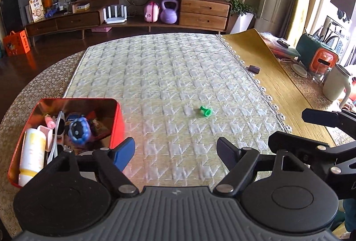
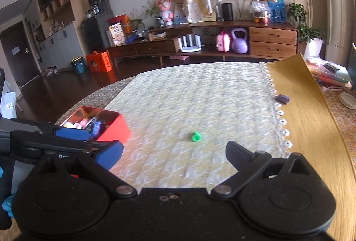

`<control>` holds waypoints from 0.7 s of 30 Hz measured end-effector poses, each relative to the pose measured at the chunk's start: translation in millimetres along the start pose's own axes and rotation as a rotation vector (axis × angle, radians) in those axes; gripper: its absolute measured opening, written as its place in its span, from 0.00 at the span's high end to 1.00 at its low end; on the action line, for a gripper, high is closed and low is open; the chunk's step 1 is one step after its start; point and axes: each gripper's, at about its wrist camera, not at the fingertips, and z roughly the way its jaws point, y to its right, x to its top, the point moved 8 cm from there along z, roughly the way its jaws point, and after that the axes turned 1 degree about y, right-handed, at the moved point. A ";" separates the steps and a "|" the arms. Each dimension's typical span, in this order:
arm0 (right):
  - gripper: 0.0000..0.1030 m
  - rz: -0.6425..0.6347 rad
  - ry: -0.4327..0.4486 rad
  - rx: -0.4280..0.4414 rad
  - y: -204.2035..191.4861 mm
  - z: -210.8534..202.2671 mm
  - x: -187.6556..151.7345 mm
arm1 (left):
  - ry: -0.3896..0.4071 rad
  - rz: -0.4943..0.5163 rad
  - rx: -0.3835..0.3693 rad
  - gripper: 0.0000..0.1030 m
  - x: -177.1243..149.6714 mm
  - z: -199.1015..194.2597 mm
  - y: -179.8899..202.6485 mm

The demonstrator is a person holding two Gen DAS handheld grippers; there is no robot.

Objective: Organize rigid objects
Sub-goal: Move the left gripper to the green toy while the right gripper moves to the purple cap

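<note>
- Green plastic piece [image 1: 205, 111] is the one loose item I see on the quilted mat [image 1: 160, 76]; sits just right of frame centre in my left-wrist view, lower centre in the right-wrist view [image 2: 196, 136]. Lies on its side, well apart from the tin.
- Red tin [image 1: 116, 123] at lower left of the left-wrist view, lid off, near the mat's left edge. Already holds a white-and-yellow bottle [image 1: 32, 152], a blue round toy [image 1: 79, 133], pink bits and what looks like white tubing. I read it as the collection bin, so most of the sorting looks done.
- My left gripper [image 1: 175, 149]: jaws spread wide, nothing between them, bare mat in the gap. Sits just right of the tin.
- My right gripper [image 2: 174, 155]: jaws very wide, empty too. Green piece lies ahead of its gap, not between the fingers.
- Both tools angled down at the table, side by side; each one's fingers show at the edge of the other's view.
- Small dark block [image 2: 282, 99] on the yellow mat [image 2: 311, 118], right of the lace edge. Can't tell what it is or whether it counts as task clutter.
- Judgement: green piece is next. It's small and flared, likely to roll or skid if the pads close off-centre.
</note>
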 end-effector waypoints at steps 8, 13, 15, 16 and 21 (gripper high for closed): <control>0.01 0.007 -0.002 -0.066 58.7 -2.4 2.0 | -0.024 0.011 0.009 0.21 11.7 33.2 33.6; 0.01 0.007 -0.018 -0.124 103.7 5.8 8.9 | -0.039 0.014 0.026 0.21 18.0 60.0 48.0; 0.01 0.008 -0.031 -0.142 122.1 12.1 11.6 | -0.046 0.003 0.023 0.21 19.9 71.6 51.1; 0.01 0.011 -0.038 -0.150 130.8 16.0 13.1 | -0.051 0.000 0.021 0.21 20.4 77.2 52.6; 0.01 -0.004 -0.070 -0.170 163.2 39.7 21.2 | -0.064 0.001 0.044 0.21 24.6 104.3 57.9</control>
